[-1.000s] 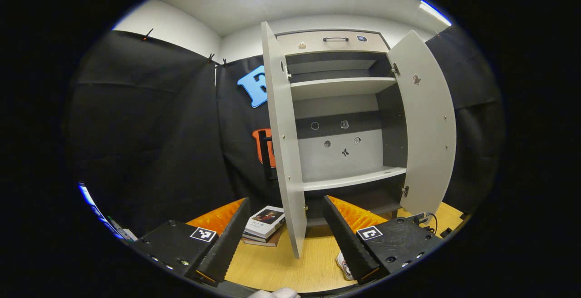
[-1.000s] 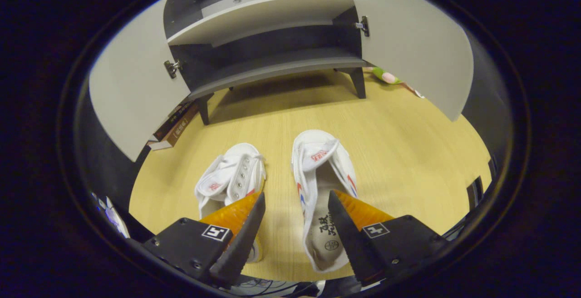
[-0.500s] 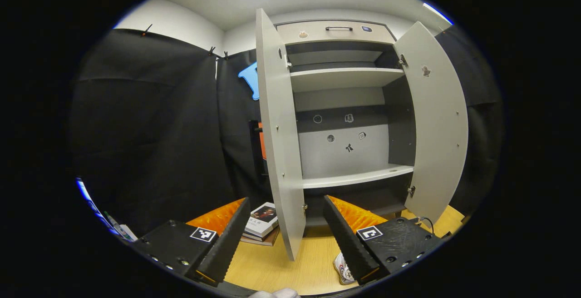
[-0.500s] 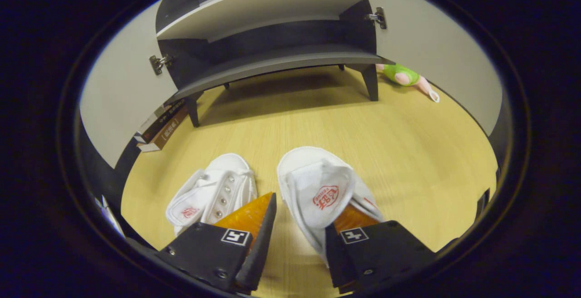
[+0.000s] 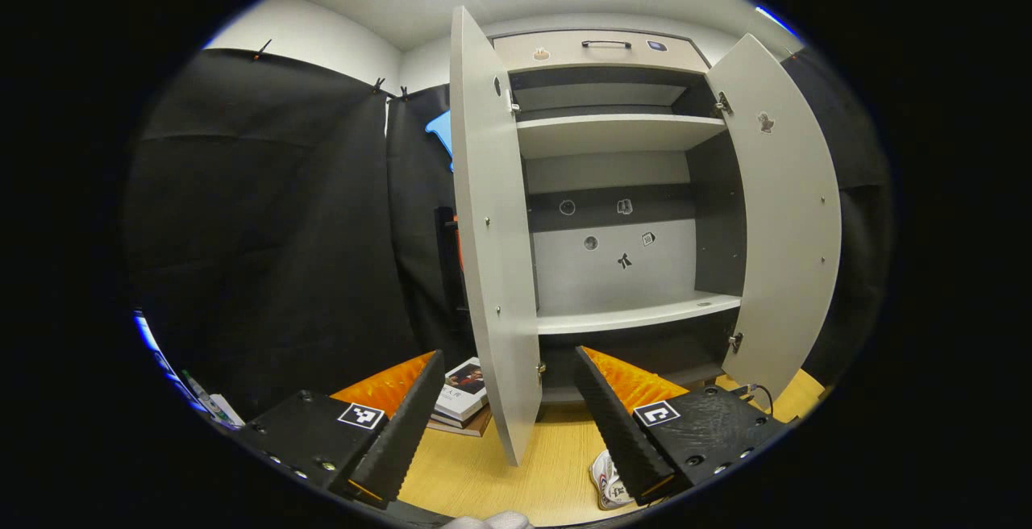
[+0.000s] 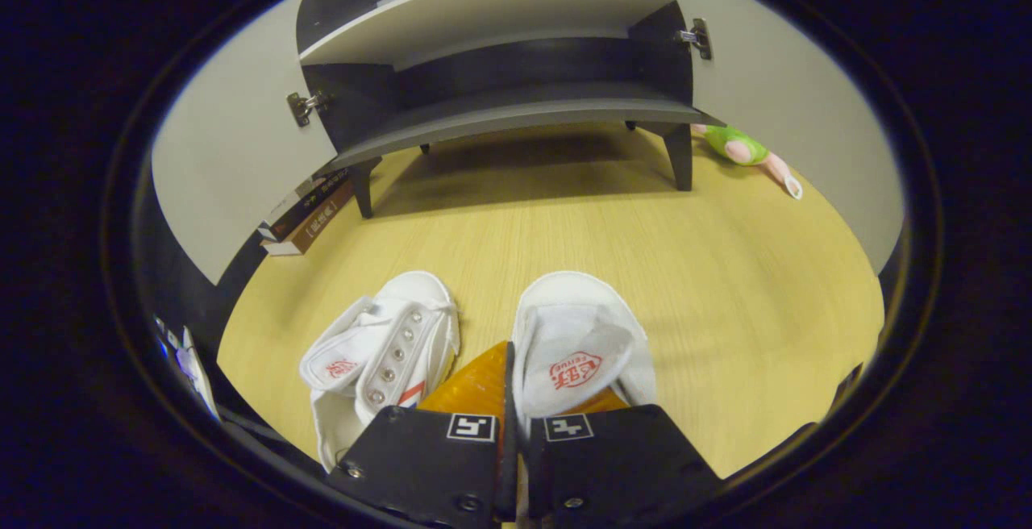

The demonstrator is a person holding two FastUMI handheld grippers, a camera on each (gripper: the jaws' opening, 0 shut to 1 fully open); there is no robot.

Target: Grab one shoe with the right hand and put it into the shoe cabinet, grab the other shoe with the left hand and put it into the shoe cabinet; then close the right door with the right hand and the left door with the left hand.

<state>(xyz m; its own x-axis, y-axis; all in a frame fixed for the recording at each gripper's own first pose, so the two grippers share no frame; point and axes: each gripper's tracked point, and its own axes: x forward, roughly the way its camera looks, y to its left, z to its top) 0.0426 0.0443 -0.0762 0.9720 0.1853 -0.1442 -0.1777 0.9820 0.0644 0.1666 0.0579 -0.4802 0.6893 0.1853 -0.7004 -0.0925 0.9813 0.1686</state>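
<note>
Two white shoes (image 6: 576, 335) | red tongue logos | right gripper (image 6: 513, 400) pinching one

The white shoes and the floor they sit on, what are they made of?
The right tongs are shut on one white shoe, which looks like soft matte canvas: it creases, and its tongue bears a printed mark. The other shoe has shiny metal-looking eyelets. The floor looks like smooth pale wood or laminate, with fine straight grain lines.

Shoe cabinet (image 6: 500, 110) doors open, shelves bare.
</note>
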